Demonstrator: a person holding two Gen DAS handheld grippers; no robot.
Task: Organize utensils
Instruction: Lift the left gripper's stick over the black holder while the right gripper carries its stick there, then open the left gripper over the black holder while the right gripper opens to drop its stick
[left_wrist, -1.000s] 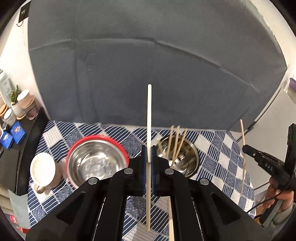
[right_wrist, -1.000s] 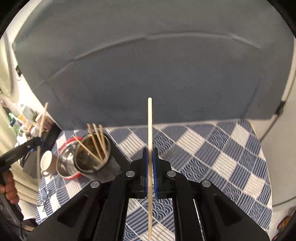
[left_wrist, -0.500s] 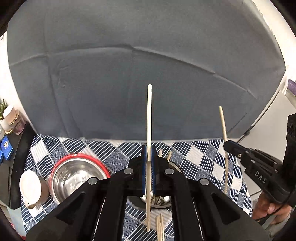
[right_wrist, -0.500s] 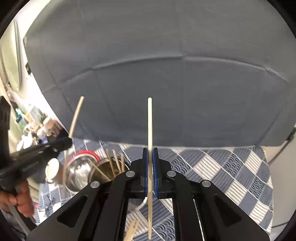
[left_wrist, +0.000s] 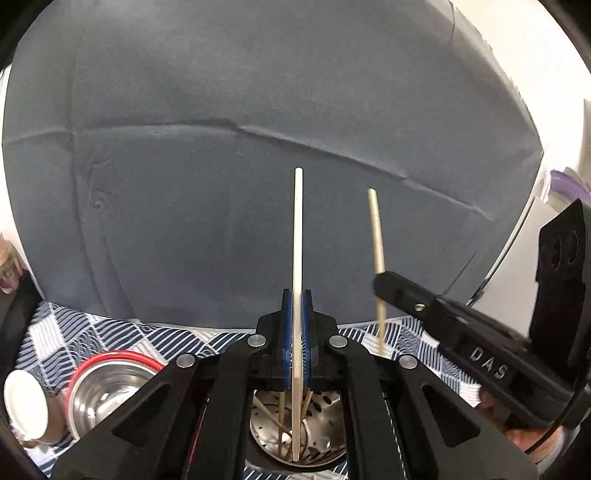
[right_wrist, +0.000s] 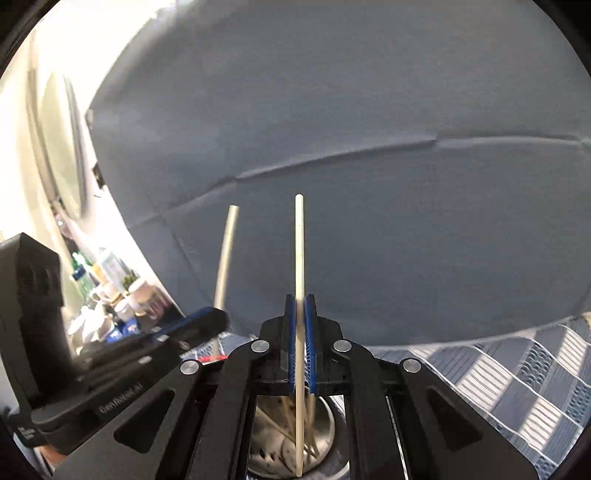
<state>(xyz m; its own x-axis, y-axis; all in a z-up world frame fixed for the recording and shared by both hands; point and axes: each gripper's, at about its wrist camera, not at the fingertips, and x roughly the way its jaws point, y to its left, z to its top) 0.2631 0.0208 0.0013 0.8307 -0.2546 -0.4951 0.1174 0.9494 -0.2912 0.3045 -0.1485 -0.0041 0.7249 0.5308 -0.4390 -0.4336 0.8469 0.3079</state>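
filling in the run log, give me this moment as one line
left gripper: shut on chopstick | right gripper: shut on chopstick | both over holder | next: likely drop

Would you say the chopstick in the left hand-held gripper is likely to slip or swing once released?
Probably stiff: the chopstick stays straight. Thin and smooth, it may slide down into the perforated metal holder and lean like the sticks there.

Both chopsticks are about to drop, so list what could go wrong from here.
1. The left chopstick and right chopstick stand close together over the perforated holder; they or the grippers may collide.
2. Sticks already leaning inside could deflect a dropped one onto the checkered cloth.
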